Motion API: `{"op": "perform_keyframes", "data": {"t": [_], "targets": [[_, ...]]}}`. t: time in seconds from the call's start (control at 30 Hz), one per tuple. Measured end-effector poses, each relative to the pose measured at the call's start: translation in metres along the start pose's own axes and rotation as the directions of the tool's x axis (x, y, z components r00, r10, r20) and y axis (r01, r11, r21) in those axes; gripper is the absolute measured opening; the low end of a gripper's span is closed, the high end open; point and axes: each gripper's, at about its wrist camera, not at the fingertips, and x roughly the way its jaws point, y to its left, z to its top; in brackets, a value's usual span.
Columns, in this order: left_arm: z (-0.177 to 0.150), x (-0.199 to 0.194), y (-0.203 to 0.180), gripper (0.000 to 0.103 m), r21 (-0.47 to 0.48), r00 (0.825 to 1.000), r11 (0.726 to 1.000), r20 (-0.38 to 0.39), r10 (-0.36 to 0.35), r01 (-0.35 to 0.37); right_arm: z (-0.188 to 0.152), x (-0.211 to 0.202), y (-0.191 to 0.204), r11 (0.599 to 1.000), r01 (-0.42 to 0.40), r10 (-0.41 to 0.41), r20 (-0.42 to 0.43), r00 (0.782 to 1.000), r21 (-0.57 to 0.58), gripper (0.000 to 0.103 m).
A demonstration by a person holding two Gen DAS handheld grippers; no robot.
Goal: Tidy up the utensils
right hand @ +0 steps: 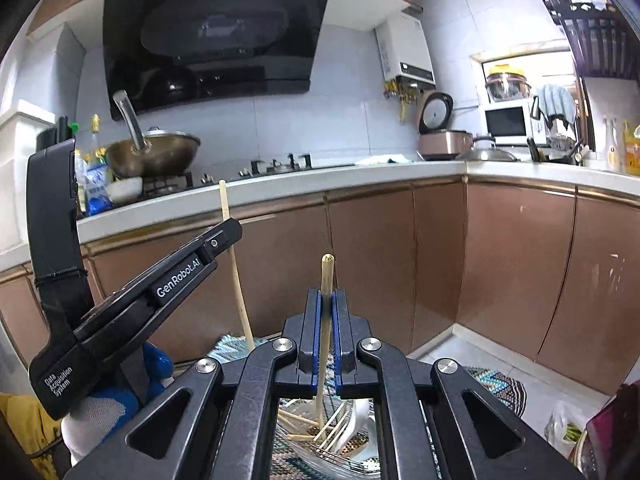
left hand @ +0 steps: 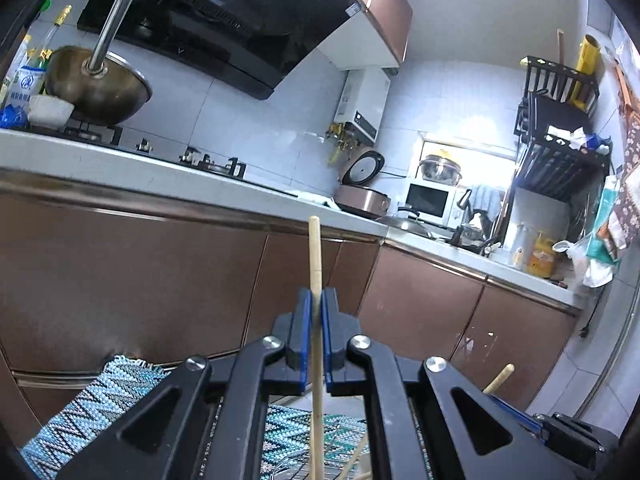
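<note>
Currently noted: left gripper [left hand: 316, 304] clamped on one upright chopstick [left hand: 315, 252], right gripper [right hand: 327, 304] clamped on another [right hand: 325, 280], both above wire basket [right hand: 340, 454] holding loose chopsticks; risk of slippage or tips snagging the wires.

Counting outward from the rice cooker [right hand: 442, 136], which is 1 with its lid up: 1 microwave [right hand: 506, 122] stands just beside it, 1 water heater [right hand: 406, 50] hangs above it, and 1 range hood [right hand: 212, 36] is mounted further along the wall from it. On the stove well away from it sit 1 wok [right hand: 154, 156] and 1 white bowl [right hand: 125, 189]. Below its counter, 2 grippers are in view, the left gripper [left hand: 316, 300] and the right gripper [right hand: 327, 300], with 2 upright chopsticks, 1 left chopstick [left hand: 315, 248] and 1 right chopstick [right hand: 326, 276]. A wire basket [right hand: 344, 456] holds several more chopsticks, too overlapped to count.
</note>
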Motion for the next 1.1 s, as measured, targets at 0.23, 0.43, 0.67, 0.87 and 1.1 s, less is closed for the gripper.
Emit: {"op": "perform_keyframes", "data": {"t": [0.23, 0.43, 0.67, 0.87, 1.1], "targets": [[-0.017, 0.008, 0.006, 0.026, 0.023, 0.999, 1.000, -0.043, 0.008, -0.007, -0.022, 0.018, -0.002, 1.000, 0.019, -0.017, -0.059, 0.998, 0.023, 0.005], [-0.007, -0.011, 0.015, 0.036, 0.017, 0.999, 1.000, -0.044, 0.022, -0.022, -0.024, 0.010, 0.000, 0.998, 0.037, -0.034, -0.061, 0.998, 0.042, 0.028], [0.008, -0.049, 0.027, 0.048, 0.029, 0.997, 0.999, -0.066, 0.047, -0.045, -0.022, -0.015, 0.008, 0.996, 0.056, -0.053, -0.036, 0.998, 0.069, 0.038], [0.022, -0.084, 0.035, 0.053, 0.055, 0.993, 0.997, -0.101, 0.068, -0.062, -0.020, -0.050, 0.019, 0.991, 0.096, -0.097, 0.004, 0.995, 0.093, 0.058], [0.029, -0.133, 0.039, 0.056, 0.129, 0.985, 0.988, -0.136, 0.104, -0.087, -0.027, -0.092, 0.040, 0.978, 0.187, -0.192, 0.041, 0.981, 0.094, 0.089]]}}
